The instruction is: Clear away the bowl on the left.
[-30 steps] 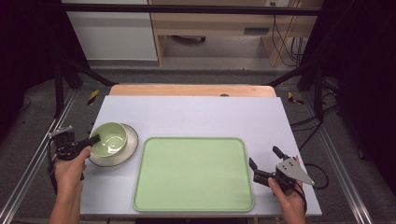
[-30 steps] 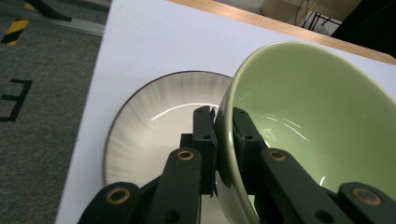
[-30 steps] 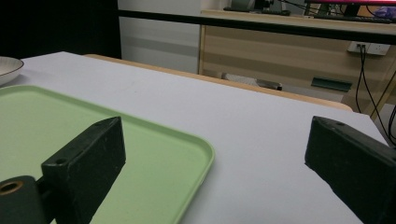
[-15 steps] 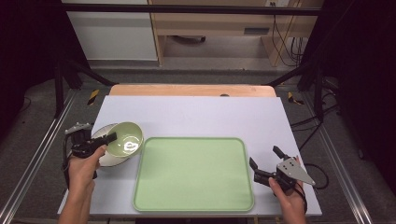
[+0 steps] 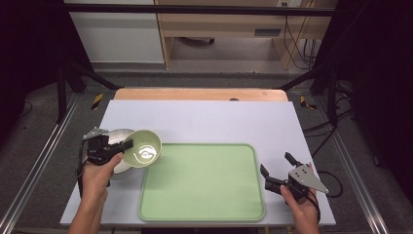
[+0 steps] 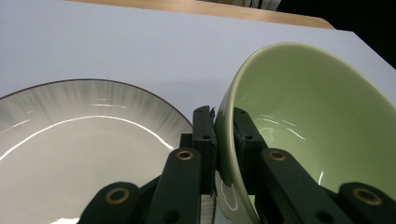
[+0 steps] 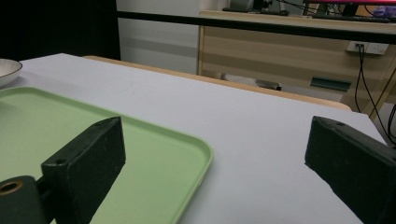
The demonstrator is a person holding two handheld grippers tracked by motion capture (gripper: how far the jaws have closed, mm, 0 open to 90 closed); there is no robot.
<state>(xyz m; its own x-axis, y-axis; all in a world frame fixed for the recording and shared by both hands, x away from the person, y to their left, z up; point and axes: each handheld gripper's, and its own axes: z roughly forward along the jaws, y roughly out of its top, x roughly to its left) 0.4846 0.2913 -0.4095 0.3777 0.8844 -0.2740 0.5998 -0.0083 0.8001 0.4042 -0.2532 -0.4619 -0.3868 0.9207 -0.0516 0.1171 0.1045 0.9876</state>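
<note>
Two grippers are at work, and they stand in opposite states. At the left middle of the high view the left gripper (image 5: 127,145) is clenched on the rim of the green bowl (image 5: 142,148); in the left gripper view its jaws pinch the thin wall from inside and outside, and the bowl (image 6: 308,130) hangs tipped steeply with its open mouth turned sideways. At the lower right of the high view the right gripper (image 5: 277,168) rests released, jaws spread wide with nothing between them, just beside the right edge of the green tray (image 5: 202,183). The bowl is lifted above the white plate (image 5: 118,138), at the tray's upper left corner, all on the pale table (image 5: 219,119). My worry is that hold: a glazed rim caught at one spot, with the bowl's whole weight hanging off to one side, could pivot or slip in the jaws, and a drop from here would likely strike the plate or the tray's raised lip.
</note>
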